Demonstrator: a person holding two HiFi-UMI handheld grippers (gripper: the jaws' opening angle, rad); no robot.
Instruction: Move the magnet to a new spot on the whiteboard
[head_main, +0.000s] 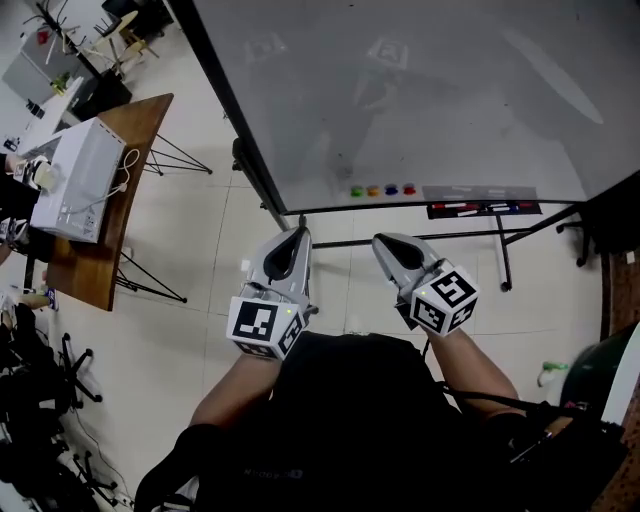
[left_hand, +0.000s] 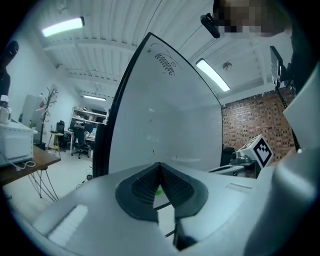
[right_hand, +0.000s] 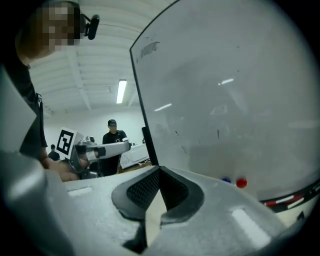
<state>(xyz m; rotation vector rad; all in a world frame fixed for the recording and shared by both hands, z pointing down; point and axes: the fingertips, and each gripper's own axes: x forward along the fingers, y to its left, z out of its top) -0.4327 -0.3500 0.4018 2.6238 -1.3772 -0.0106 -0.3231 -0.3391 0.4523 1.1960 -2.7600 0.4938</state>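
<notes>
**Magnets (head_main: 391, 189) untouched on the whiteboard (head_main: 430, 90): the move has not begun**

Nearest the person, the left gripper (head_main: 298, 236) and the right gripper (head_main: 386, 242) are held side by side, short of the whiteboard's lower edge and apart from it. Both claws are closed, pads together, with nothing between them.

Beyond them, four magnets (green, orange, blue and red) sit in a row along the whiteboard's bottom edge, just above the pen tray (head_main: 485, 209). Which one is meant I cannot tell.

Farther up, the whiteboard looks nearly bare, so free spots are plenty.

As I judge it, nothing is done: the reach, the grip, the carry and the placing all remain.
</notes>
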